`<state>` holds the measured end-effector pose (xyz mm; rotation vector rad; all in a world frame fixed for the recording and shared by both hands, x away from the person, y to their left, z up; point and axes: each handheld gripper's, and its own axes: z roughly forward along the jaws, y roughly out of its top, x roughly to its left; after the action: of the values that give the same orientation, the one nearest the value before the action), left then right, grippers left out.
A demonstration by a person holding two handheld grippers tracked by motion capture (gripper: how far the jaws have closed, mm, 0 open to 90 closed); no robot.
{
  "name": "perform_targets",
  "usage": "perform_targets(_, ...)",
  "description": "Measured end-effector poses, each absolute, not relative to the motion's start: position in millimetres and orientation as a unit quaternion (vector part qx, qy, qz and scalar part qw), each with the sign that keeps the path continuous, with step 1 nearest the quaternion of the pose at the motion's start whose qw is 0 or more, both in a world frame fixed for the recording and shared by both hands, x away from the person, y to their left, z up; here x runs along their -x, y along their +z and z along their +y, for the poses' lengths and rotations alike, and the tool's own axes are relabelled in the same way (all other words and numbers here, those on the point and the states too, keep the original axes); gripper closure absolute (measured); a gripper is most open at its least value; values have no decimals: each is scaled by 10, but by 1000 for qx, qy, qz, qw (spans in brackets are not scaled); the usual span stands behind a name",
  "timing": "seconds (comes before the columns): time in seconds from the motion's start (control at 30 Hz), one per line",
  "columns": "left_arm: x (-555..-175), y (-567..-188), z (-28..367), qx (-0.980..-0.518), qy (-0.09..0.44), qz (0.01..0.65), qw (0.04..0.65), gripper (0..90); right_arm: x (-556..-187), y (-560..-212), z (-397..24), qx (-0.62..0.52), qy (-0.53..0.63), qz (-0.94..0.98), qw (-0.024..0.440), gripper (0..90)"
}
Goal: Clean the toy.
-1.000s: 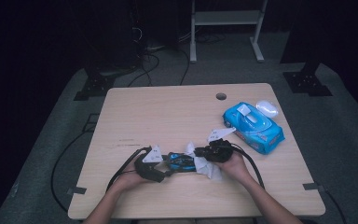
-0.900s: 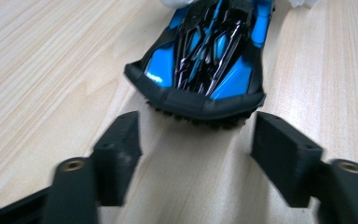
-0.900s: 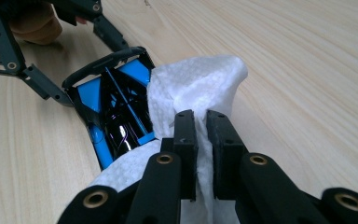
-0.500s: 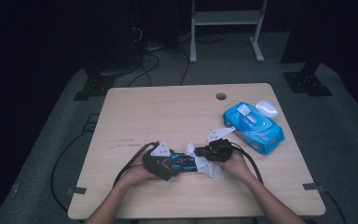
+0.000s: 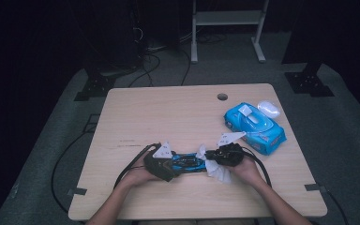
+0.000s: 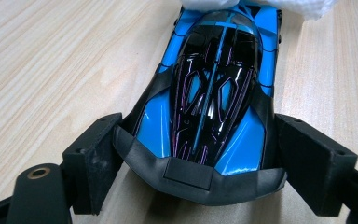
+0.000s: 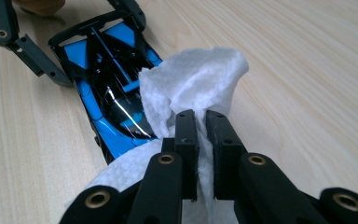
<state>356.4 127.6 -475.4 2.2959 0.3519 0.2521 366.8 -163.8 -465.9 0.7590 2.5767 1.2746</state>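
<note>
A pale wood-grain table (image 5: 136,112) stands on grey carpet in a dark room; its left and far parts lie bare. Near the front edge, the left gripper (image 5: 161,161) has just been opening its jaws, which now flank the glossy blue-and-black toy car's (image 5: 187,162) end, seemingly touching its sides. Just right, the right gripper (image 5: 222,155) pinches a soft white wipe (image 7: 191,88) against the car. At the right edge sits a blue wipe pack (image 5: 254,126).

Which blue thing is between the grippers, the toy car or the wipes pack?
The toy car, shiny blue and black, near the table's front edge. The wipes pack lies apart, far right.
</note>
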Motion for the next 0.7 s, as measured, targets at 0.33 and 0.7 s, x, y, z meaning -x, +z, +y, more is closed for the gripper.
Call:
perform_targets(0.33,-3539,-4760,1282,-903,104,144,392,186,-3636,-4615,-1396,-233,446,861,74,832)
perform_targets(0.7,-3525,-4755,1332,-906,102,134,389,193,-3630,-4623,-1545,-244,434,864,71,830)
